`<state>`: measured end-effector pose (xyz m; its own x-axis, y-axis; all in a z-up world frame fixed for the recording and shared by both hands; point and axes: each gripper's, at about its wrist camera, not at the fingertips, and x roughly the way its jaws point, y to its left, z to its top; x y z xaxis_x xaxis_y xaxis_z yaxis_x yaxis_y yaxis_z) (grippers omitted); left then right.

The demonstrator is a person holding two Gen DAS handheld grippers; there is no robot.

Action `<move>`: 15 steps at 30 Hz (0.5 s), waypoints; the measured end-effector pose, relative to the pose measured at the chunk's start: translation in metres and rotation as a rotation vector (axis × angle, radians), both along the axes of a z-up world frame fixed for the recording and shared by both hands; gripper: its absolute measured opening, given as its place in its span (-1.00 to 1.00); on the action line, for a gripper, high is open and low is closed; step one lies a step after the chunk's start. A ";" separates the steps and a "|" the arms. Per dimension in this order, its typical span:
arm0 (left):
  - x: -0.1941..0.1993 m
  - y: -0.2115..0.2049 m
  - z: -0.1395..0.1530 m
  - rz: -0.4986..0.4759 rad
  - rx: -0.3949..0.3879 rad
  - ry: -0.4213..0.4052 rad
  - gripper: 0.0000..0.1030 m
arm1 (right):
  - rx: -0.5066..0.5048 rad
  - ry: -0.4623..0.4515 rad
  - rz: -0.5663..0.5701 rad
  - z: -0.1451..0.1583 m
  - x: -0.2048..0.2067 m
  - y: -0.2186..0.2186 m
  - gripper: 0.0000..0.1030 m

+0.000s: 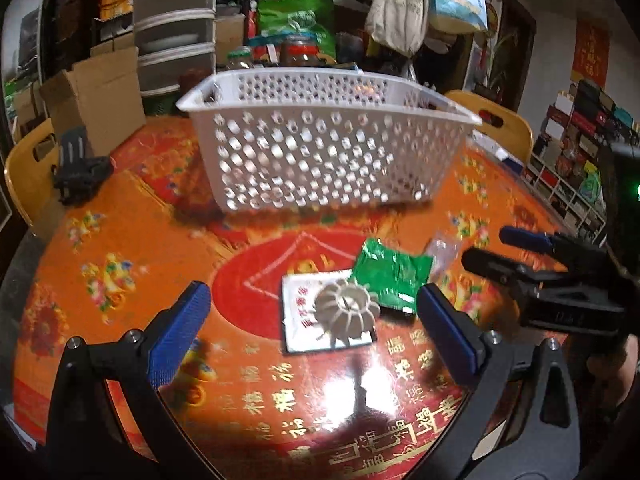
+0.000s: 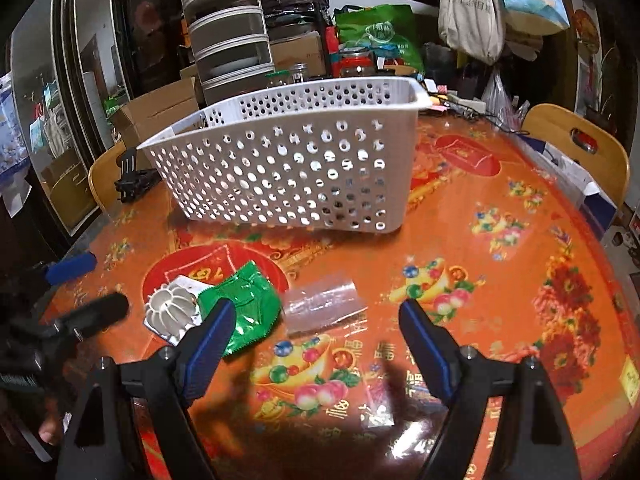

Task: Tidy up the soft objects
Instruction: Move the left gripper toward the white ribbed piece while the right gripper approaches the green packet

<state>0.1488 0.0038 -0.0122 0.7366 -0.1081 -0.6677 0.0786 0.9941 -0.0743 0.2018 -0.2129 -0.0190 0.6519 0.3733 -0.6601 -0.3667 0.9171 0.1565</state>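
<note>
Orange table (image 1: 120, 248) holds white perforated basket (image 1: 320, 148), contents unclear.

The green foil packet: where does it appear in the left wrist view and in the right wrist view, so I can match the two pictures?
Left wrist view: the green foil packet lies right of centre, just above the right finger.
Right wrist view: it lies lower left, partly behind the left finger.
Shared landmark: the white ribbed disc, touching the packet's left edge in both views.
</note>
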 end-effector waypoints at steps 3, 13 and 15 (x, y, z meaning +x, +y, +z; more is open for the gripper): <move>0.006 -0.008 -0.012 -0.015 0.006 0.015 0.97 | -0.018 0.011 0.003 -0.007 0.004 0.003 0.57; 0.019 -0.017 -0.028 -0.020 0.038 0.031 0.85 | -0.060 0.042 0.028 -0.017 0.018 0.015 0.30; 0.022 -0.017 -0.032 -0.020 0.036 0.036 0.81 | -0.066 0.050 0.034 -0.018 0.021 0.017 0.28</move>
<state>0.1704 -0.0128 -0.0443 0.7097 -0.0984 -0.6976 0.0965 0.9944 -0.0421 0.2232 -0.1964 -0.0373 0.6051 0.3494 -0.7154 -0.3910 0.9131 0.1153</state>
